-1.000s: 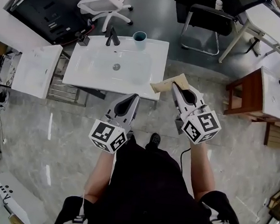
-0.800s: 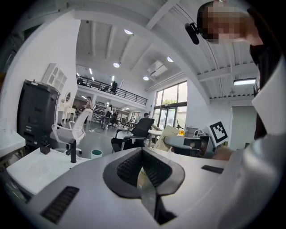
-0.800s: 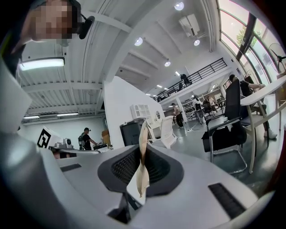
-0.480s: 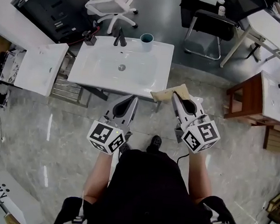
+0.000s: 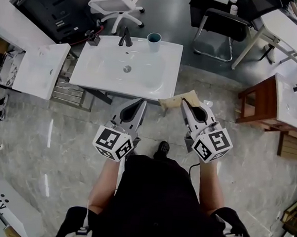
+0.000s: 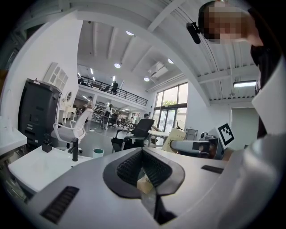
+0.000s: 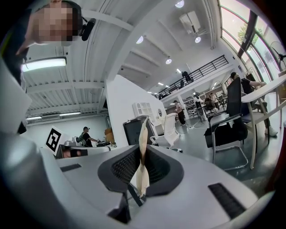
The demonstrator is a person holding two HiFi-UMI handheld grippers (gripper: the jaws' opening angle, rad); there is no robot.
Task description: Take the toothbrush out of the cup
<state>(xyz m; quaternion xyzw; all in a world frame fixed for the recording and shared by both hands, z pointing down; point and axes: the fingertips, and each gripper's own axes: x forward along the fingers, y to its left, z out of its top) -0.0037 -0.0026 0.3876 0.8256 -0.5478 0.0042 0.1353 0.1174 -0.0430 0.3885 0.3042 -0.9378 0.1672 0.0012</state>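
The floor (image 5: 49, 132) is glossy grey stone with pale veining. On it, far from the person, stands a white washbasin (image 5: 161, 85): a smooth rectangular slab with a shallow rounded bowl and a small metal drain (image 5: 127, 68). A black angular faucet (image 5: 125, 37) rises at its far edge.

Nearer, both forearms reach forward side by side from the dark-clothed torso. Each carries a grey plastic gripper held almost level and pointing toward the basin. The left gripper (image 5: 142, 103) has its ribbed black pads drawn together at the tips and is well short of the basin. The right gripper (image 5: 183, 100), just right of it, is clamped narrow on a thin tan sheet (image 5: 172, 95). The sheet looks like paper or card; it lies flat toward the left in the head view and stands edge-on in the right gripper view (image 7: 142, 152).

The cup (image 5: 154, 40), a small teal cylinder, stands upright on the far right corner of the basin, beside the faucet. Whether the toothbrush is inside it cannot be made out.
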